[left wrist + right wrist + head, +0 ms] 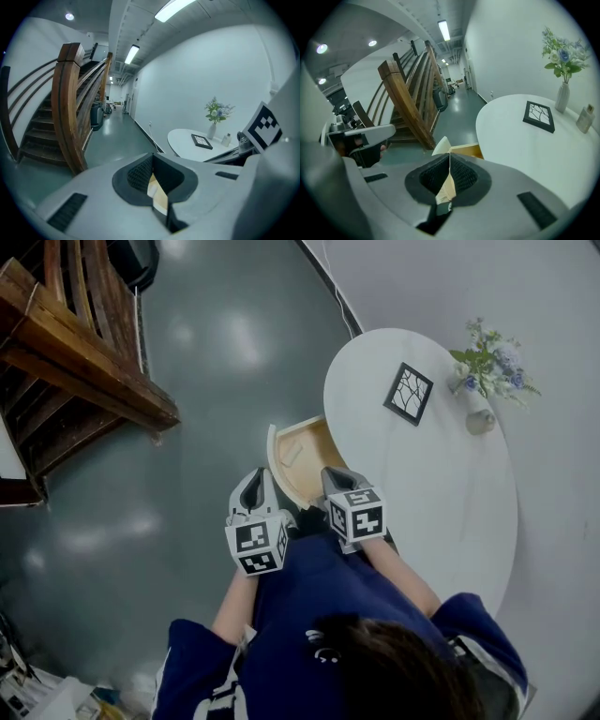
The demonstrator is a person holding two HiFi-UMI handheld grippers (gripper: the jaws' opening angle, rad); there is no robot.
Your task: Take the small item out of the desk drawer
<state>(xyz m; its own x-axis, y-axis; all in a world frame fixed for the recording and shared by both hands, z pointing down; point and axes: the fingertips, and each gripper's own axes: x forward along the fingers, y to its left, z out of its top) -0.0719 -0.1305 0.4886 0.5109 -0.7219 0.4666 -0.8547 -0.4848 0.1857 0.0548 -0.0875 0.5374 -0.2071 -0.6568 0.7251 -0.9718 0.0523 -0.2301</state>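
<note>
- The desk drawer (pixel 302 463) stands open, jutting from the 9 o'clock edge of the white oval table (pixel 441 493) in the head view. Its pale wood inside shows.
- The small item (pixel 291 454) lies on the drawer floor as a pale, flat piece toward the 9 o'clock side. It is too small to say what it is, and neither gripper touches it.
- The left gripper (pixel 253 486) sits at the drawer's 7 o'clock, near the curved white drawer front, and points toward 12 o'clock.
- In the left gripper view the tips of the left gripper (pixel 152 157) meet with nothing gripped. Only a sliver of pale wood shows through the gap below them.
- The right gripper (pixel 339 476) is at the drawer's 5 o'clock, at the corner where drawer and tabletop meet.
- In the right gripper view the jaws of the right gripper (pixel 450 155) are closed on nothing, with the drawer's wood visible behind the pads.
- A black picture frame (pixel 409 393) lies flat on the table at the drawer's 2 o'clock.
- A vase of flowers (pixel 480 381) stands at 3 o'clock from the frame.
- A wooden staircase (pixel 75 343) fills the 10 o'clock corner, well apart from the table across the grey floor (pixel 187 427).
</note>
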